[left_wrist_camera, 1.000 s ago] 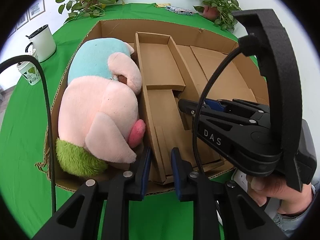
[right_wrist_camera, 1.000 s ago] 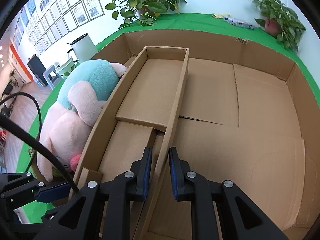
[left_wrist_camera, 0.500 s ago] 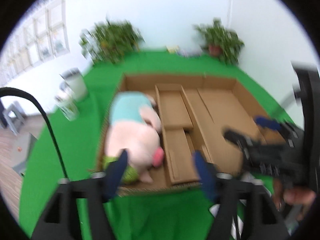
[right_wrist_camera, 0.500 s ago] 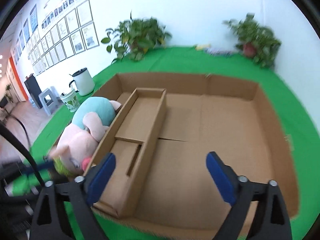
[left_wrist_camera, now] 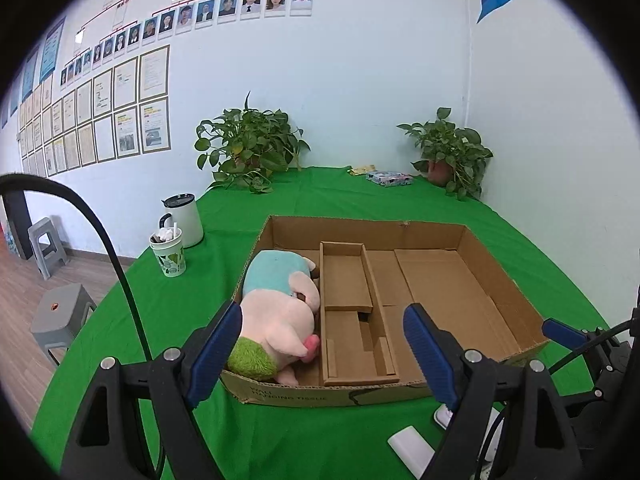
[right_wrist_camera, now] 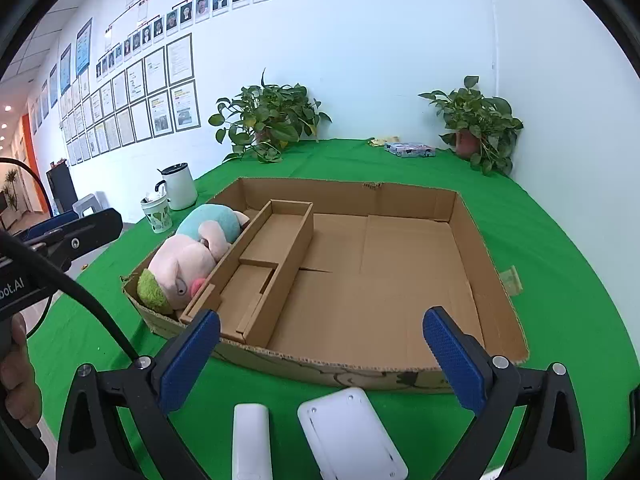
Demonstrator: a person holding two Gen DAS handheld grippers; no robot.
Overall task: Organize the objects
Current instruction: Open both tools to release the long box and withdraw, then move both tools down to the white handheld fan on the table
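Left wrist view: box (left_wrist_camera: 304, 394) print reads perhaps "HANGING TISSUE"; left gripper (left_wrist_camera: 324, 354) gapes empty; right gripper (right_wrist_camera: 320, 356) is opening, empty.

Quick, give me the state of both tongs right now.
Left tongs: open, nothing held.
Right tongs: opening wide, nothing between the jaws.

White remote (right_wrist_camera: 251, 440) and white box (right_wrist_camera: 352, 434) cut off at bottom edge

On the tabletop (right_wrist_camera: 560, 240), frame centre, sat the cardboard tray (right_wrist_camera: 496, 280); the plush pig (right_wrist_camera: 188, 258) lay in its left compartment, left of the divider insert (right_wrist_camera: 280, 248).
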